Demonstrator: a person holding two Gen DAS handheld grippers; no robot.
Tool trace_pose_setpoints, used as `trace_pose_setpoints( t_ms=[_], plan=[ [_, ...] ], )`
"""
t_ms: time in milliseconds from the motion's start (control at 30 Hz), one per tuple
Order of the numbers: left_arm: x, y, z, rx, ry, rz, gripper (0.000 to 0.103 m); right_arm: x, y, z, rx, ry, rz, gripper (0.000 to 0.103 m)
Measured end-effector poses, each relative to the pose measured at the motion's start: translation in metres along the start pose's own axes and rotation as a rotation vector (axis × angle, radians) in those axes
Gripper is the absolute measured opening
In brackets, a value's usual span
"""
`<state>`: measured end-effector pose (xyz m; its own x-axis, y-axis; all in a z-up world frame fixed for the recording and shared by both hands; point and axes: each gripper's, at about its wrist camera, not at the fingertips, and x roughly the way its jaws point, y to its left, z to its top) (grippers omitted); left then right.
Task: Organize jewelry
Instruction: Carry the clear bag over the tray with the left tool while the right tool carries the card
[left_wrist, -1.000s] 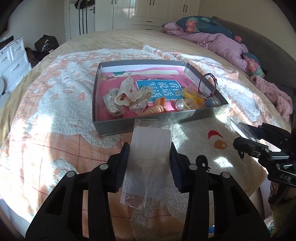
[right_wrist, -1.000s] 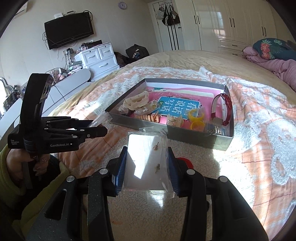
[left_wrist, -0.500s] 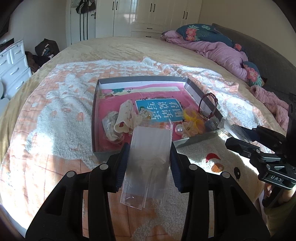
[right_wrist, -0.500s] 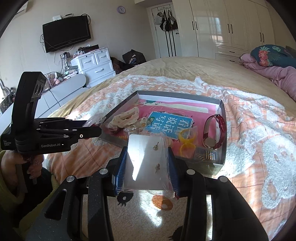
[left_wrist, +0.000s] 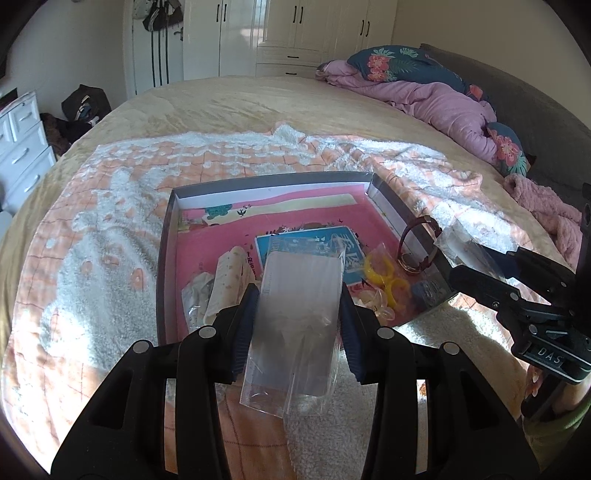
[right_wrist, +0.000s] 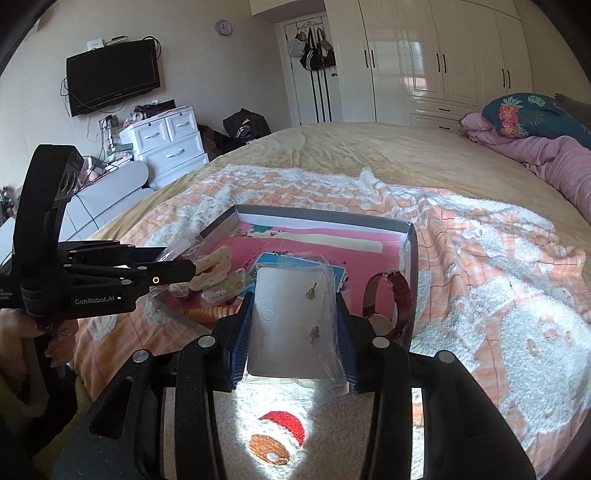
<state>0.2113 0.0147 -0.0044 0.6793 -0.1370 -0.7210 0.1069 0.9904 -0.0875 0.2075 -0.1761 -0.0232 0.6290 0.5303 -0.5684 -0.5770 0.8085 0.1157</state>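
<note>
Both raised above the shallow grey tray since a second ago: left gripper clamping an empty clear plastic sleeve, right gripper clamping a white earring card, likely insertion next.

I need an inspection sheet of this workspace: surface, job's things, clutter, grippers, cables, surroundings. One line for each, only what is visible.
Surface: bed with an orange and white blanket, partly sunlit.
Job's things: grey tray on the blanket holding a watch, yellow rings and bagged pieces; clear empty bag; earring card in a clear bag.
Clutter: pink quilt and floral pillow at the head of the bed.
Grippers: left gripper shut on the clear empty bag; right gripper shut on the earring card.
Cables: wires hang below the television.
Surroundings: white wardrobe, white drawers.
</note>
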Motion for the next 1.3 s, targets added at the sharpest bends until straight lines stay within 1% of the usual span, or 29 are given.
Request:
trace_pose_setpoints(
  t_ms=[233,433,800,967,1033,1167,1300],
  plan=[
    [0.017,-0.001,0.005,0.008,0.021,0.001,0.034,0.014,-0.012,-0.002,0.021,0.023,-0.017,0.039],
    [0.028,-0.002,0.010,0.016,0.030,0.000,0.034,0.028,-0.013,-0.003,0.020,0.042,-0.020,0.039],
    [0.041,0.007,0.005,-0.002,0.043,-0.006,0.034,0.054,-0.012,-0.006,0.014,0.083,-0.014,0.039],
    [0.045,0.001,0.011,0.009,0.041,-0.022,0.034,0.063,-0.015,-0.007,0.012,0.101,-0.023,0.039],
    [0.050,-0.003,0.014,0.015,0.053,-0.030,0.034,0.064,-0.018,-0.008,0.012,0.105,-0.031,0.040],
    [0.062,-0.001,0.017,-0.017,0.077,-0.063,0.034,0.067,-0.021,-0.008,0.005,0.114,-0.043,0.040],
    [0.066,0.001,0.012,-0.014,0.085,-0.057,0.034,0.073,-0.025,-0.009,0.007,0.127,-0.049,0.040]
  ],
)
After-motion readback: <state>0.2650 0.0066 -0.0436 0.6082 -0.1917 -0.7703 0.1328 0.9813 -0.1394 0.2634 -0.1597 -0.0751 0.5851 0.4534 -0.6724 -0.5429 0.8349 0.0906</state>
